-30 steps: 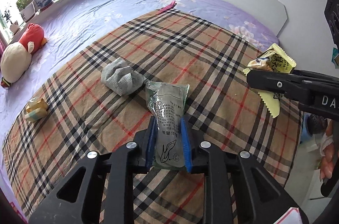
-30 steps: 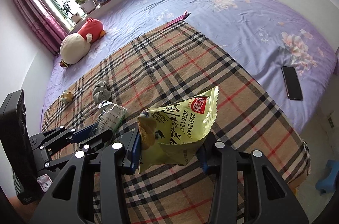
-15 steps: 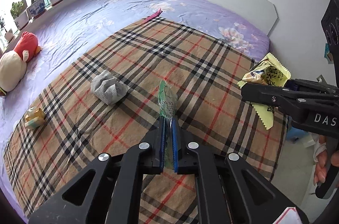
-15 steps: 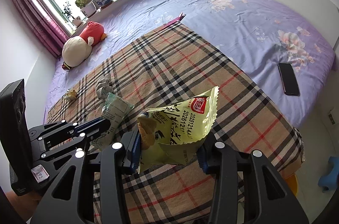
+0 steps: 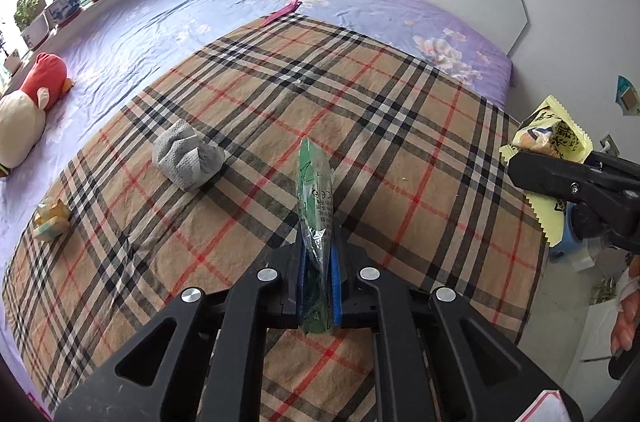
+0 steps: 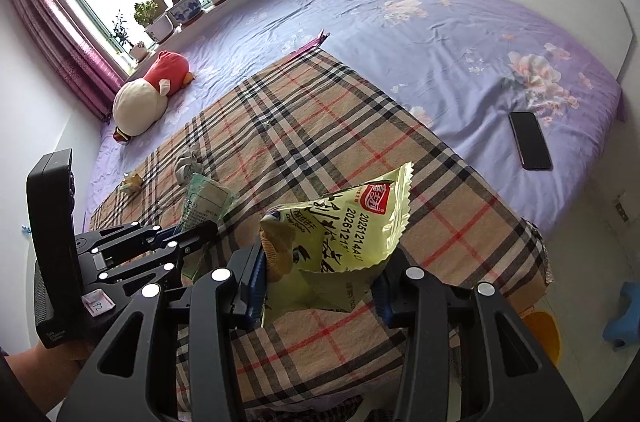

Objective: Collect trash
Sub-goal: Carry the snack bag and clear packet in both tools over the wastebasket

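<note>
Crinkled clear-and-green plastic, the wrapper [image 5: 314, 190] stood edge-on in our left claw [image 5: 318, 278], whose blue pads were pinched fully together on it above the plaid blanket [image 5: 248, 90]. Our right claw [image 6: 320, 286] stood partly open yet clamped on the yellow snack packet [image 6: 344, 226], lifted off the bed. To carry both well, we judged we should keep each pinch firm and move level, since thin film slips easily. The grey crumpled tissue [image 5: 186, 158] and a small yellow scrap [image 5: 50, 220] lay on the blanket uncollected. We could not see any bin; the room beyond the bed's edge was cut off and cluttered.
</note>
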Motion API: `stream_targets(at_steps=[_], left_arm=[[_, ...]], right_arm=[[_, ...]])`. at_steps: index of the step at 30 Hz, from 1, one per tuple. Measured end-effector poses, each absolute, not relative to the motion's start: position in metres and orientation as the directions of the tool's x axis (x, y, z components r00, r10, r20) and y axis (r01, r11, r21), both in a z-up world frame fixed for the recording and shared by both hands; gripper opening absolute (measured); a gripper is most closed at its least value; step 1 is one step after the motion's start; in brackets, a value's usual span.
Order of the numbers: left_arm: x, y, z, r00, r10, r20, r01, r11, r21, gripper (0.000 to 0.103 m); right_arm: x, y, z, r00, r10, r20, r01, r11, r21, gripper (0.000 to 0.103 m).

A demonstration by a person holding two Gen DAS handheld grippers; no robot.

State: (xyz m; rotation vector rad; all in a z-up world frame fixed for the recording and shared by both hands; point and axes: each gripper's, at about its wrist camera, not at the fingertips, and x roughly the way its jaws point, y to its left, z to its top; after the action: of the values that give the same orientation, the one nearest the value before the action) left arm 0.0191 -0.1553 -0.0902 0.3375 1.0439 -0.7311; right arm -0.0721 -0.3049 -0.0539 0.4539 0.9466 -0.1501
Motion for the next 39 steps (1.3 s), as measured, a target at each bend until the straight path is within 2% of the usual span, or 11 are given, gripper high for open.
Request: stream_targets(at_steps=[11, 25, 32, 39], left_arm=[[-0.005, -0.168, -0.068, 0.267, -0.421, -0.867, 0.738, 0.668, -0.097, 0.01], [-0.087, -0.257, -0.036, 0.131, -0.522, -0.843, 0.902, 0.415, -0.117, 0.01], [-0.144, -0.312, -0.044, 0.015, -0.525, -0.851, 0.964, 0.232, -0.127, 0.01], [-0.197, -0.368, -0.076, -0.088, -0.464, -0.882, 0.99, 0.055, -0.128, 0.011]], right_arm=[[-0.108, -0.311, -0.041, 0.595, 0.069, -0.801, 0.315, 0.897, 0.311, 0.045], [-0.232, -0.357, -0.03, 0.607, -0.058, -0.792, 0.478, 0.824, 0.306, 0.045], [-0.307, -0.389, -0.036, 0.571, -0.152, -0.807, 0.599, 0.749, 0.283, 0.046], [-0.373, -0.418, -0.064, 0.509, -0.2, -0.837, 0.699, 0.663, 0.267, 0.047]])
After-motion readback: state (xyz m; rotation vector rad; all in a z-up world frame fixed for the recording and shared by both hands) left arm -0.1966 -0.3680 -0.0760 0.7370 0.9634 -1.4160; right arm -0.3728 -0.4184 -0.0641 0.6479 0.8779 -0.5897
